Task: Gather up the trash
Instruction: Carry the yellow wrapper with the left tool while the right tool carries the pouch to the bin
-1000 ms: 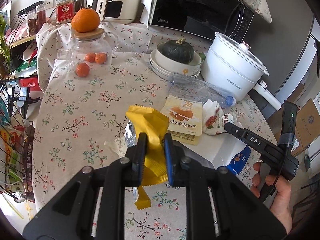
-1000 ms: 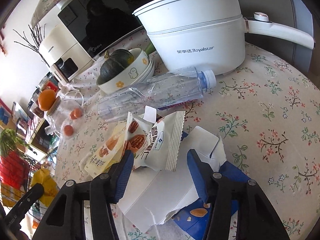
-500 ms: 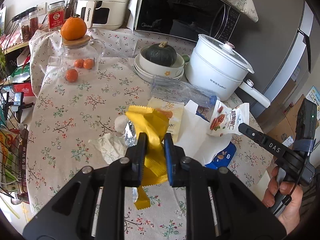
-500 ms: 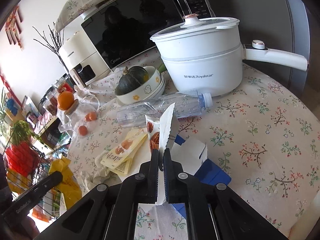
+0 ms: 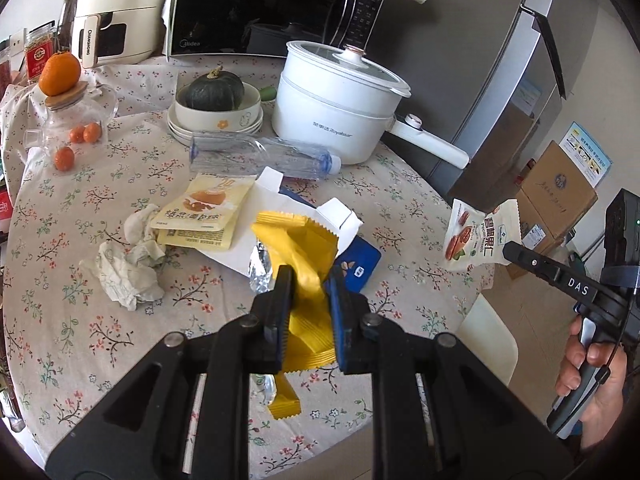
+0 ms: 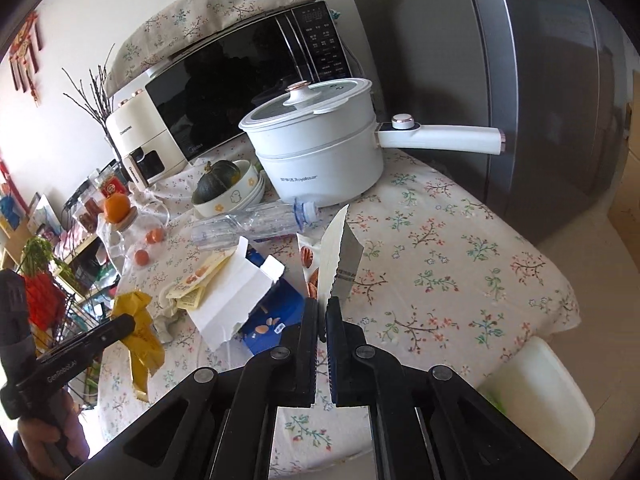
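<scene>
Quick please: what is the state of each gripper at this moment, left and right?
Left gripper: closed on the yellow wrapper.
Right gripper: closed on the pecan packet.

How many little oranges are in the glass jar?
3 small oranges in the glass jar: two side by side, one lower down. A bigger orange sits on its lid. More might be hidden.
</scene>
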Motion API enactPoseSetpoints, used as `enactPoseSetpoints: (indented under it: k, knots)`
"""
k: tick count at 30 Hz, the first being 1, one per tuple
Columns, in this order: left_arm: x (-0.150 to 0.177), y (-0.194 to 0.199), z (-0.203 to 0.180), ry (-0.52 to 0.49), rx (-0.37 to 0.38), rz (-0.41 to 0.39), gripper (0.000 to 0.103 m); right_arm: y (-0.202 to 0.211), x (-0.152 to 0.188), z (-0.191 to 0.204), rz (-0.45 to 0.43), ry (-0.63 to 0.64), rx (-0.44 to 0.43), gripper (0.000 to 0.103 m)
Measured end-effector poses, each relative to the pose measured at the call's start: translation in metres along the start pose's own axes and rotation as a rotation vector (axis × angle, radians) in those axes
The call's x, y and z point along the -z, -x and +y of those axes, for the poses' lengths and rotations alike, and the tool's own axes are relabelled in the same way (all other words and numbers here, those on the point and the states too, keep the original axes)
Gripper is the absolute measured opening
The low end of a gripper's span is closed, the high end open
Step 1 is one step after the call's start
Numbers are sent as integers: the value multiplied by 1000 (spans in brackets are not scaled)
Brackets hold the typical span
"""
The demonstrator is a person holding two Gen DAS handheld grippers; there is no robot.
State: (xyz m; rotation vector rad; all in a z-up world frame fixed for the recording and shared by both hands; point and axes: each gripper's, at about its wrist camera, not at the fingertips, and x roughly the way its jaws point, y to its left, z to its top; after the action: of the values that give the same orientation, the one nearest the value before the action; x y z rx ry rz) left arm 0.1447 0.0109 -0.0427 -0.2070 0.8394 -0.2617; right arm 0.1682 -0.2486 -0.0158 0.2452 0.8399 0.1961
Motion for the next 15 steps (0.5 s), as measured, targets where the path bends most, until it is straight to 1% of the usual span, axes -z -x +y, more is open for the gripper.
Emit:
enactPoseSetpoints:
  k: [5, 10, 15]
  knots:
    - [16, -6, -39, -81, 46, 27, 19, 26, 13, -38, 21, -41, 63, 5]
    - [34, -17, -75, -153, 102, 71, 19, 45, 33, -72, 49, -93, 93, 5]
    - [53, -27, -112, -229, 143, 99, 20, 56, 52, -97, 95, -122, 128, 5]
